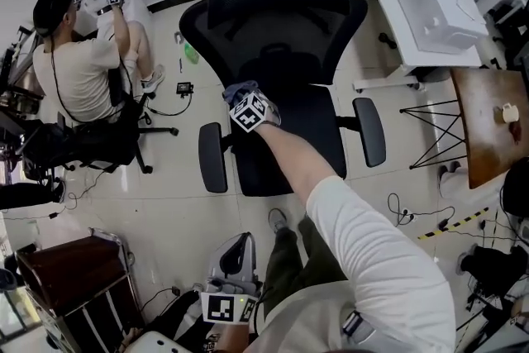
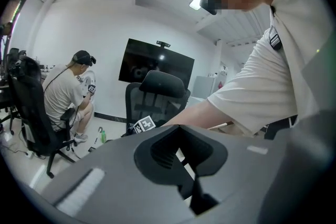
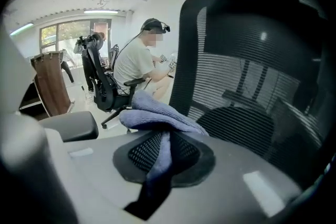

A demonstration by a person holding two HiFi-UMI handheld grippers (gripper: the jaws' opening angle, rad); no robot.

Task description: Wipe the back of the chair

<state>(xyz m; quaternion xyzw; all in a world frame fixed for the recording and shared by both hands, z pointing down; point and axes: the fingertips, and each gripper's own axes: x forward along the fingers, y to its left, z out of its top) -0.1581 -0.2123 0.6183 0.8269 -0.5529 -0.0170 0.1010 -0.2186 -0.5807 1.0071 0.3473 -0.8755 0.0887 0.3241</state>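
the chair back (image 3: 247, 60) is black mesh stretched in a stiff frame, standing upright just ahead of my right claw (image 1: 248, 105), with the headrest above it. i judge the mesh gives a little under pressure while the frame does not. the chair as a whole looks likely to swivel or roll if i push hard, so light, even strokes seem wise.

the blue cloth (image 3: 157, 115) is soft, limp and light. my right claw is clamped on a fold of it, and the bulk bunches out past the tips as a pad. that pad is the part to press on the mesh. the pad hangs over the seat, near the back, though i cannot tell whether it touches.

my left claw (image 2: 185, 165) hangs low by my side, drawn together on nothing. an armrest (image 1: 212, 157) juts out beside the seat. a seated person (image 1: 78, 62) works well apart on the left.
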